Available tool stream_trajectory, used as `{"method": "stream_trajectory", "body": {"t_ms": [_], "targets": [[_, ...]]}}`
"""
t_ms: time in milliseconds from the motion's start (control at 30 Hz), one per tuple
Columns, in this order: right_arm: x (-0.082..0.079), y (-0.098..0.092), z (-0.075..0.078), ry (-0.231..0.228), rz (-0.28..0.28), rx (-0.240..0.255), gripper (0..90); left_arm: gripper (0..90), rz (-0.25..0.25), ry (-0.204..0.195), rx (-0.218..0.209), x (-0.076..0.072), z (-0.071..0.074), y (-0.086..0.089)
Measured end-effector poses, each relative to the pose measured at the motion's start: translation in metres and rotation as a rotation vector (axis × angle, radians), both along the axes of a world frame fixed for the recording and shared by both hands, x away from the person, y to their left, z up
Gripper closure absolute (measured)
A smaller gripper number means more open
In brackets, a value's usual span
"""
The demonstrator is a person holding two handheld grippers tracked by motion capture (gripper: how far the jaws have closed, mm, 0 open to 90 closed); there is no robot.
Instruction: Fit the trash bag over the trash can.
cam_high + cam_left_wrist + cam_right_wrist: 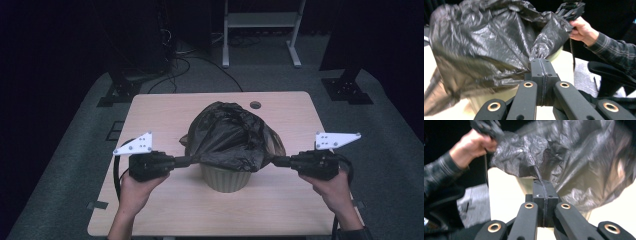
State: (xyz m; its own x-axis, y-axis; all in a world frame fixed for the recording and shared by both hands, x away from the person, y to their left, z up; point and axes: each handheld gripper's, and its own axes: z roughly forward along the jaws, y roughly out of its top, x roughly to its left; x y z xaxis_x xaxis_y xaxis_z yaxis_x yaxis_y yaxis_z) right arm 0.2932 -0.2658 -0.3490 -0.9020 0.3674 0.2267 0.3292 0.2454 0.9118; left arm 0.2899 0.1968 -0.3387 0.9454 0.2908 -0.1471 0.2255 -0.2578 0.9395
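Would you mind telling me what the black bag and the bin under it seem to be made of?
The black bag looks like thin glossy plastic film: it crinkles and catches light. The bin looks like pale greenish, matte moulded plastic with faint vertical ribs, though that is less certain.

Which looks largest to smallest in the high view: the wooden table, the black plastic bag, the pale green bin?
1. Wooden table.
2. Black plastic bag.
3. Pale green bin, though the bag covers most of it, so its full size is unsure.
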Motion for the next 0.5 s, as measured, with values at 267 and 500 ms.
{"method": "stream_trajectory", "body": {"t_ms": [267, 500], "targets": [[-0.005, 0.013, -0.052, 0.115, 0.017, -0.105, 90.0, 89.8, 0.047, 0.109, 0.036, -0.001, -0.050, 0.015], [0.003, 0.024, -0.085, 0.169, 0.001, -0.165, 90.0, 89.7, 0.097, 0.185, 0.112, 0.015, -0.086, 0.018]]}}
